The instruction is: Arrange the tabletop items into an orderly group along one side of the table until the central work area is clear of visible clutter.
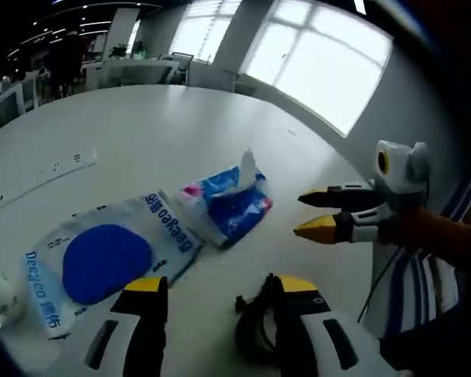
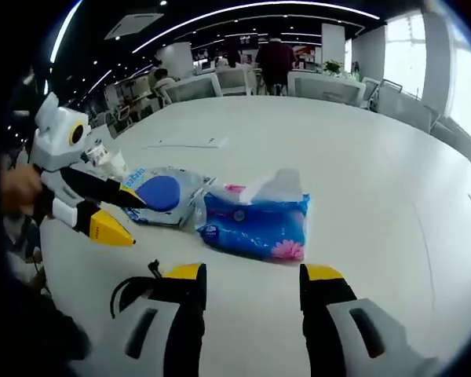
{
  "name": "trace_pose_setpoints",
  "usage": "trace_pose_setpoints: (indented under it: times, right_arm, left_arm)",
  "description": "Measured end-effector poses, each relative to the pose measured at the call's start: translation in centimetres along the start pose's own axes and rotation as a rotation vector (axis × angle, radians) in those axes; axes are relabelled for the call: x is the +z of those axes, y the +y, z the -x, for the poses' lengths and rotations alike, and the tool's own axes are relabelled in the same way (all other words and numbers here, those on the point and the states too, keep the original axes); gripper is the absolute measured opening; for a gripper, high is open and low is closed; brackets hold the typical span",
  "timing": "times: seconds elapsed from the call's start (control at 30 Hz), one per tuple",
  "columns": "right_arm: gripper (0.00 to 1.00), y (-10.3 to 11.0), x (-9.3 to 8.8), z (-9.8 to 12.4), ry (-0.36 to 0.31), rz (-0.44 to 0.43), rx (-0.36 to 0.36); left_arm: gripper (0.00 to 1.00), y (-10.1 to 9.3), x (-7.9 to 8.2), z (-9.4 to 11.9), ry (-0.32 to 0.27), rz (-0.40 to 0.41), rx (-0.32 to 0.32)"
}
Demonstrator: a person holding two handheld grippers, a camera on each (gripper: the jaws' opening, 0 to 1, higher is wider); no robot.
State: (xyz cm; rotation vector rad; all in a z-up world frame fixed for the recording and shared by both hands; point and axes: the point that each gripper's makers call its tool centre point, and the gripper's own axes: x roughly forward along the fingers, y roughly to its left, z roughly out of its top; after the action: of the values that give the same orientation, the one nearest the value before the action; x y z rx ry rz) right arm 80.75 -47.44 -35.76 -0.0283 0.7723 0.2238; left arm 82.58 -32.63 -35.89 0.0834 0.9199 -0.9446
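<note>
- Two items lie mid-table, touching: blue soft tissue pack (image 2: pixel 255 222), clear plastic bag with blue disc (image 1: pixel 110 255).
- Both claws, left gripper (image 1: pixel 216 294) and right gripper (image 2: pixel 251 281), gape wide, empty.
- Approach step; next, probably close on the tissue pack.

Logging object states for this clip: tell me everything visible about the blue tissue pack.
The blue tissue pack is a soft plastic wrapper printed blue with white patches and pink flowers. A white tissue sticks up from its top opening. It lies flat on the white table, its end touching or overlapping the clear bag with a blue disc. Neither gripper touches it; the right gripper points at it with jaws apart.
</note>
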Motion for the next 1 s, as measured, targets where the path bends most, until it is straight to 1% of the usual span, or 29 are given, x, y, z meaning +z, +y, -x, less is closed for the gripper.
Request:
trace_pose_setpoints:
  times: [0.07, 0.1, 0.13, 0.2, 0.27, 0.43, 0.5, 0.57, 0.67, 0.77, 0.83, 0.9, 0.97, 1.0]
  right_arm:
    - [0.44, 0.7, -0.7, 0.1, 0.008, -0.002, 0.013]
    - [0.44, 1.0, -0.9, 0.2, 0.010, -0.003, 0.017]
    - [0.44, 1.6, -0.9, 0.8, 0.013, -0.005, 0.021]
    - [0.44, 2.3, -1.6, 0.6, 0.021, -0.002, 0.033]
    - [0.42, 3.0, -1.8, 1.0, 0.027, 0.002, 0.039]
    - [0.37, 4.5, -3.4, 0.7, 0.058, 0.008, 0.059]
    - [0.37, 5.3, -4.2, 0.7, 0.072, 0.014, 0.067]
    - [0.34, 6.2, -5.0, 0.9, 0.096, 0.019, 0.069]
    - [0.29, 7.0, -5.9, 0.7, 0.117, 0.022, 0.068]
    - [0.25, 7.7, -6.8, 0.3, 0.138, 0.023, 0.069]
    - [0.23, 7.7, -7.4, 0.2, 0.158, 0.054, 0.044]
    - [0.20, 7.8, -7.7, 0.2, 0.168, 0.041, 0.037]
    - [0.20, 7.9, -8.0, 0.2, 0.174, 0.006, 0.028]
    - [0.19, 8.0, -8.2, 0.2, 0.164, -0.030, 0.016]
  left_arm:
    - [0.55, -0.4, -1.1, 0.4, 0.012, 0.005, -0.001]
    - [0.55, -0.4, -1.5, 0.5, 0.015, 0.008, -0.001]
    - [0.55, -0.6, -1.8, 0.7, 0.016, 0.016, -0.002]
    - [0.55, -1.0, -2.4, 0.8, 0.024, 0.024, -0.012]
    - [0.55, -1.4, -3.2, 0.9, 0.035, 0.009, -0.010]
    - [0.50, -2.7, -4.9, 0.8, 0.064, 0.016, -0.025]
    - [0.49, -3.0, -5.9, 0.5, 0.087, 0.007, -0.019]
    - [0.48, -3.5, -6.7, 0.3, 0.107, 0.017, -0.029]
    - [0.44, -3.9, -7.2, 0.1, 0.118, 0.013, -0.030]
    - [0.38, -4.2, -7.4, 0.1, 0.121, 0.012, -0.025]
    - [0.32, -3.9, -7.4, -0.1, 0.117, -0.003, -0.007]
    - [0.25, -4.0, -7.6, -0.3, 0.122, -0.001, -0.013]
    - [0.23, -4.1, -7.8, -0.5, 0.129, 0.010, -0.014]
    - [0.22, -4.0, -8.0, -0.7, 0.134, 0.010, -0.011]
